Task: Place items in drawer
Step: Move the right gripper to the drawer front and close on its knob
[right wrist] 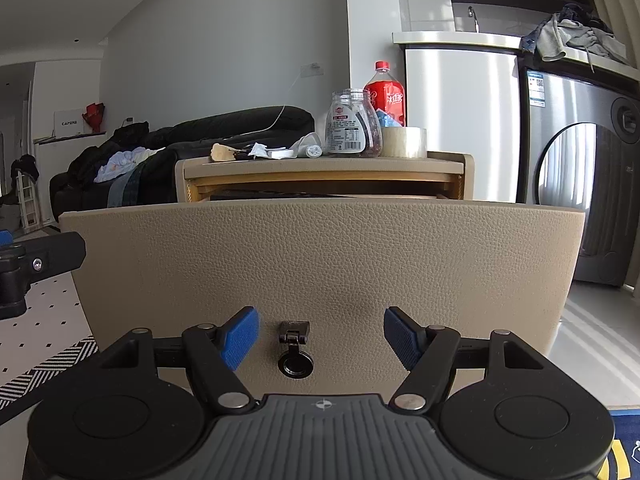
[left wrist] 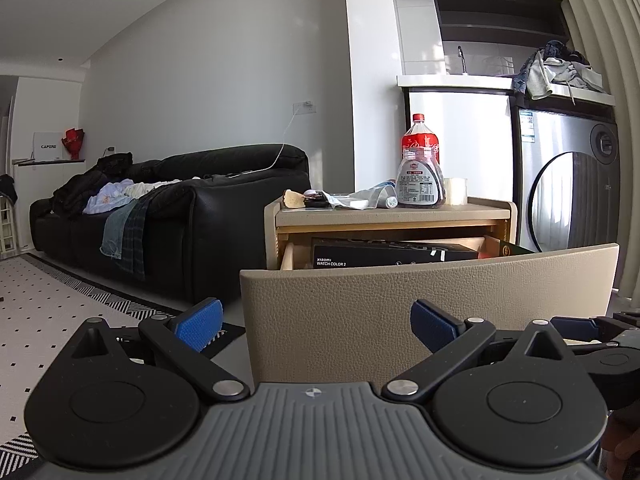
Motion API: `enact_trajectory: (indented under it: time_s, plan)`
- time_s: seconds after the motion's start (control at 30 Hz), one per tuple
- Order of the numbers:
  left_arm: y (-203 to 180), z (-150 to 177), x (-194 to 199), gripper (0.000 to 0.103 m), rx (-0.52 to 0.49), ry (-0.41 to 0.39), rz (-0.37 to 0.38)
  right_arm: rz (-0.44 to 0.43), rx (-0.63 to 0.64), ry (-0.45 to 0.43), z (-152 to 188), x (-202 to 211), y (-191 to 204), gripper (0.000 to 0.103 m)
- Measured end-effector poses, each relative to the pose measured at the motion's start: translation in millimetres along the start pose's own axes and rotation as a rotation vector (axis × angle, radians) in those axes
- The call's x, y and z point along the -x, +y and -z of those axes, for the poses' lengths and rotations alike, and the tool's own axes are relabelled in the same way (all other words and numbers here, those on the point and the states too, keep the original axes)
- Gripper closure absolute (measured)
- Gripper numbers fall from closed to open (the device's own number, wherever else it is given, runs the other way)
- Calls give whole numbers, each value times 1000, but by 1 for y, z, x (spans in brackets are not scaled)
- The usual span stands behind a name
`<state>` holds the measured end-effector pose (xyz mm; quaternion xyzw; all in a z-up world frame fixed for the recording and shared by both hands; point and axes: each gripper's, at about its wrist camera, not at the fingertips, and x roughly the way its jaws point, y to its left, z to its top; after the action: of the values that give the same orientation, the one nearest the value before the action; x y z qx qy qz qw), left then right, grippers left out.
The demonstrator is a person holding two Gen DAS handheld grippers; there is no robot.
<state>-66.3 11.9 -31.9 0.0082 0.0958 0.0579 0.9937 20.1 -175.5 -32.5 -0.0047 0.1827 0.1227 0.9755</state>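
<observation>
We find the drawer (right wrist: 320, 256) pulled out, a black box (left wrist: 394, 254) inside; jar (right wrist: 352, 124) and tape roll (right wrist: 404, 142) sit on the cabinet top. Both the left gripper (left wrist: 316, 324) and right gripper (right wrist: 320, 336) are spread and empty, the right straddling the ring pull (right wrist: 295, 344). Whether closing or loading follows, we advise squaring up to the drawer front.

We are facing the pulled-out drawer (right wrist: 320, 248); its tall front is blocking the way straight ahead. A black box (left wrist: 394, 254) is filling much of the inside. Above its top edge, under the tabletop (left wrist: 392, 213), a gap is staying open.

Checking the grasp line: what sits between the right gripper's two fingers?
In the right wrist view, the drawer front's black ring pull lies between the open right gripper's fingers, untouched.
</observation>
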Motion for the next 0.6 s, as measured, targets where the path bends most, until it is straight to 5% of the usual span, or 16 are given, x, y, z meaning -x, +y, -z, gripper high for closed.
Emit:
enact_trajectory:
  time_s: [0.27, 0.43, 0.6]
  plan:
    - [-1, 6, 5, 0, 12, 23, -2, -5, 16, 5, 6, -4, 7, 36]
    - [0, 7, 8, 0, 21, 30, 0, 11, 10, 17, 9, -10, 12, 49]
    - [1, 9, 12, 0, 24, 36, -3, 28, 4, 30, 13, -17, 16, 73]
